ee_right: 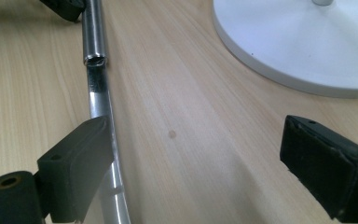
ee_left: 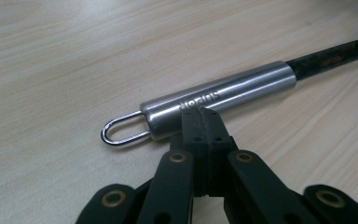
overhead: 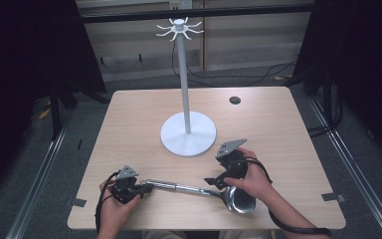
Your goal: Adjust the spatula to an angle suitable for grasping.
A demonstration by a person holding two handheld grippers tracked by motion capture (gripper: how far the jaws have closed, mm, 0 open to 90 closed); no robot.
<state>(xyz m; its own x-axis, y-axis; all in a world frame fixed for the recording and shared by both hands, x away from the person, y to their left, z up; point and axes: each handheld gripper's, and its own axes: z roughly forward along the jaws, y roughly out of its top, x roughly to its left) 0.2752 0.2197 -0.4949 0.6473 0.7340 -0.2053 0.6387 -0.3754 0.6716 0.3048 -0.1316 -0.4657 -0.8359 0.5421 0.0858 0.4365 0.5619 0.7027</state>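
My left claw (ee_left: 200, 114) is closed, tips touching the ladle (ee_left: 223, 93) handle on the surface (overhead: 278, 119); my right claw (ee_right: 196, 158) gapes wide beside its shaft.

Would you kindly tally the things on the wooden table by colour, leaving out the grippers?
Silver: 1, the metal ladle with a loop-ended handle
White: 1, the round-based stand with hooks on top
Black: 1, the small round disc
Total: 3
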